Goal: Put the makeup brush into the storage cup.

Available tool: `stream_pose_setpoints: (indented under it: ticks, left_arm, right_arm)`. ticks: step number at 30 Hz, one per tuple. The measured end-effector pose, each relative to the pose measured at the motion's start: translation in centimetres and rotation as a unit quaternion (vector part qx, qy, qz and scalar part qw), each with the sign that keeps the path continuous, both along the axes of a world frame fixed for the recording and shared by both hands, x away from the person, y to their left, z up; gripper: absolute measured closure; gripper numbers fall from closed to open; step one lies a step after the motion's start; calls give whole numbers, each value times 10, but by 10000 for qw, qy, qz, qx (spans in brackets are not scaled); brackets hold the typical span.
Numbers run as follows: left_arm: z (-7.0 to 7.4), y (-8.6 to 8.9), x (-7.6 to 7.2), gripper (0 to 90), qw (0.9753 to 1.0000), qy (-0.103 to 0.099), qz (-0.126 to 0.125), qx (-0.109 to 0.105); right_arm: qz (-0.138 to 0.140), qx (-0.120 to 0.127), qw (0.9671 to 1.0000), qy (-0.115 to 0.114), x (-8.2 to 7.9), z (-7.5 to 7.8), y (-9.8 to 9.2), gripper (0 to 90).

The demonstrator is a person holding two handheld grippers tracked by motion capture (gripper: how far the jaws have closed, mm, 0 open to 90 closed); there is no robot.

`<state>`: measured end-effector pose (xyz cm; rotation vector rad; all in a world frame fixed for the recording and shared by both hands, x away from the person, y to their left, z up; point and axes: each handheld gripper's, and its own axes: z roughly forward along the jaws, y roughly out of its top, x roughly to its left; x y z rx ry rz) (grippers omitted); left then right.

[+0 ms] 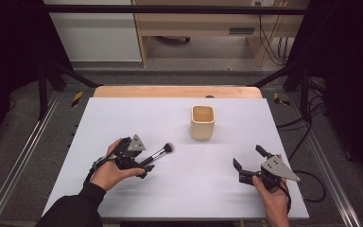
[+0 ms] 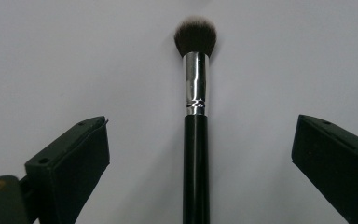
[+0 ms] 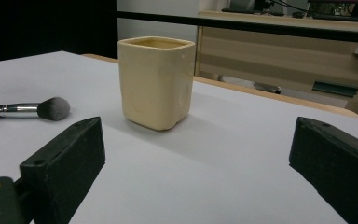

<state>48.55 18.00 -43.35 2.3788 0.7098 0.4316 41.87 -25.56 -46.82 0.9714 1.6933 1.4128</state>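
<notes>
We see the left gripper [image 1: 144, 165] spread wide astride the makeup brush [image 2: 196, 121], untouched between its jaws, and the right gripper [image 1: 248, 158] wide, facing the cup [image 3: 156, 81] ahead.

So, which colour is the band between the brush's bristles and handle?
Shiny silver ferrule, clearest in the left gripper view.

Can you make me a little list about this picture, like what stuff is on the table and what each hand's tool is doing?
Table: white table top with two things on it
Brush: makeup brush, black handle, silver collar, dark bristles, lying flat
Cup: cream square cup, upright, looks empty, apart from the brush
Left tool: left tool open, jaws either side of the brush handle, not squeezing it
Right tool: right tool open, holding nothing, pointed toward the cup
Likely next: the left tool probably closes on the brush
</notes>
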Motion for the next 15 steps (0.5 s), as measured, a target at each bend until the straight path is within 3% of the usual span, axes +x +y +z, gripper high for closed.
stream_pose_setpoints:
  ticks: [15]
  left_arm:
    - [-5,-4,8,86,9998,138,90,99]
  right_arm:
    - [-2,11,10000,27,0,0,0,37]
